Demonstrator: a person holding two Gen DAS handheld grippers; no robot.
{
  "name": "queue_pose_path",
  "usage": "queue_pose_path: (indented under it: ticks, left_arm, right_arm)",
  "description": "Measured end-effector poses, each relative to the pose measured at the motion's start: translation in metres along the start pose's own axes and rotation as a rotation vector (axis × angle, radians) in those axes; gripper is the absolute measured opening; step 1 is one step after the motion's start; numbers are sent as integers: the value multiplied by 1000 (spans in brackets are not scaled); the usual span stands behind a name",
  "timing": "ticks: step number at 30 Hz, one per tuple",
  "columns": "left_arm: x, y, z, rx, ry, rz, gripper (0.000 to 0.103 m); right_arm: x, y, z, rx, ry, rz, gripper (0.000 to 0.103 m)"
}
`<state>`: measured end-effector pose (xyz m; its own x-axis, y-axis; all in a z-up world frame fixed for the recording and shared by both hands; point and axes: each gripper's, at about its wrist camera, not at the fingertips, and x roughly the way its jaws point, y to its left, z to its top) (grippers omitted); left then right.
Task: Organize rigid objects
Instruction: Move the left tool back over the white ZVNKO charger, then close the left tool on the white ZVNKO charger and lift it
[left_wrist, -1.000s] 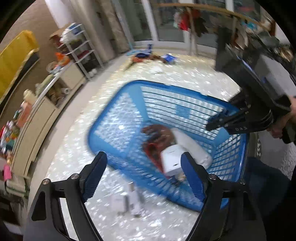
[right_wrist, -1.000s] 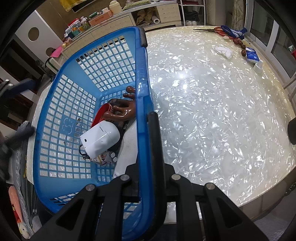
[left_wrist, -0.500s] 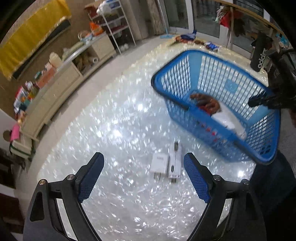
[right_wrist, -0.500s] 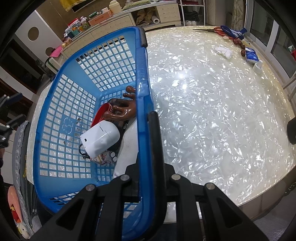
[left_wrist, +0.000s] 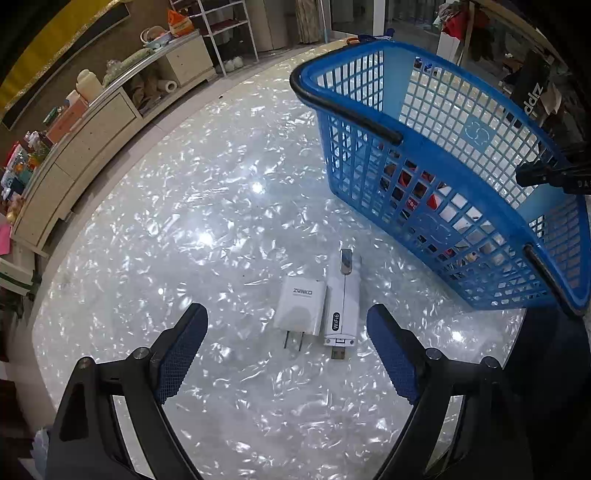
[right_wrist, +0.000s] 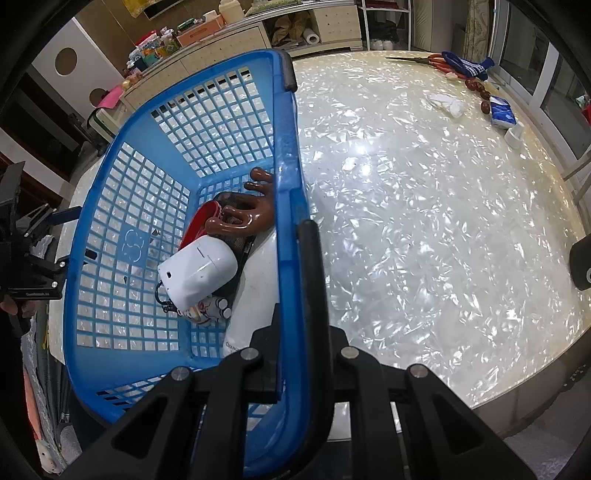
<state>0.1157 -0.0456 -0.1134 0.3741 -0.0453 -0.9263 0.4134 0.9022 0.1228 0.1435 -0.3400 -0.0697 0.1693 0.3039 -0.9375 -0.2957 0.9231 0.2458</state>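
Observation:
A white wall charger (left_wrist: 301, 310) and a white WiFi USB stick (left_wrist: 343, 302) lie side by side on the pearly table. My left gripper (left_wrist: 285, 310) hangs open just above them, one blue pad on either side and touching neither. To the right of them stands the blue mesh basket (left_wrist: 354, 166). My right gripper (right_wrist: 295, 332) is shut on the basket's (right_wrist: 110, 288) near rim by its black handle. The basket holds a white case (right_wrist: 199, 273), a brown antler-shaped piece (right_wrist: 240, 218), a red object (right_wrist: 201, 221) and a white bottle (right_wrist: 251, 295).
Scissors (right_wrist: 436, 61), a blue cloth (right_wrist: 465, 66), a white rag (right_wrist: 447, 103) and a tissue pack (right_wrist: 502, 114) lie at the table's far edge. A low cabinet (left_wrist: 92, 129) runs along the wall beyond the table. The table's rim (right_wrist: 517, 384) lies close to my right gripper.
My left gripper has swung from above the basket's contents to the table beside it and dropped lower over the charger and USB stick, still open. The right gripper has stayed put.

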Motion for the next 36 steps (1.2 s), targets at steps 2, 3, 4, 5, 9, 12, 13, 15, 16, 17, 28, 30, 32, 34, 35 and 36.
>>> queue_pose_path:
  ticks: [2, 3, 4, 5, 9, 12, 13, 15, 16, 17, 28, 30, 32, 34, 35, 36]
  left_arm:
    - [6, 0, -1, 8, 9, 3, 90]
    - [8, 1, -2, 13, 10, 3, 90]
    - [11, 1, -3, 19, 14, 4, 90]
    - [13, 2, -2, 22, 17, 6, 90]
    - [31, 6, -5, 22, 36, 7, 90]
    - [42, 8, -7, 25, 47, 8, 90]
    - [45, 9, -7, 28, 51, 6, 90]
    - [52, 10, -7, 35, 56, 2, 90]
    - [55, 11, -7, 36, 55, 1, 90]
    - [58, 12, -7, 37, 54, -3, 90]
    - [76, 27, 4, 45, 60, -27, 90]
    - [79, 29, 7, 51, 66, -32, 90]
    - [82, 33, 11, 61, 67, -29, 90]
    - [84, 33, 14, 80, 70, -22, 90]
    - [85, 33, 16, 86, 72, -20, 90]
    - [86, 33, 18, 90, 75, -17, 90]
  right_arm:
    - [1, 1, 0, -1, 2, -3, 12]
    - [1, 1, 0, -1, 3, -4, 12]
    - [1, 2, 1, -1, 5, -6, 12]
    - [2, 2, 1, -2, 6, -9, 12]
    - [3, 2, 1, 0, 8, -12, 12]
    - [3, 2, 1, 3, 9, -10, 12]
    - [3, 2, 1, 3, 9, -10, 12]
    - [4, 1, 1, 3, 13, -11, 12]
    - [4, 1, 1, 3, 14, -13, 12]
    - [4, 1, 2, 4, 15, -14, 12]
    - [5, 3, 2, 12, 15, -16, 12]
    - [5, 3, 2, 14, 16, -14, 12]
    - [5, 2, 2, 15, 16, -11, 12]
    - [6, 1, 2, 17, 16, -9, 12]
    - [6, 1, 2, 18, 16, -9, 12]
    - [6, 1, 2, 19, 16, -8, 12]
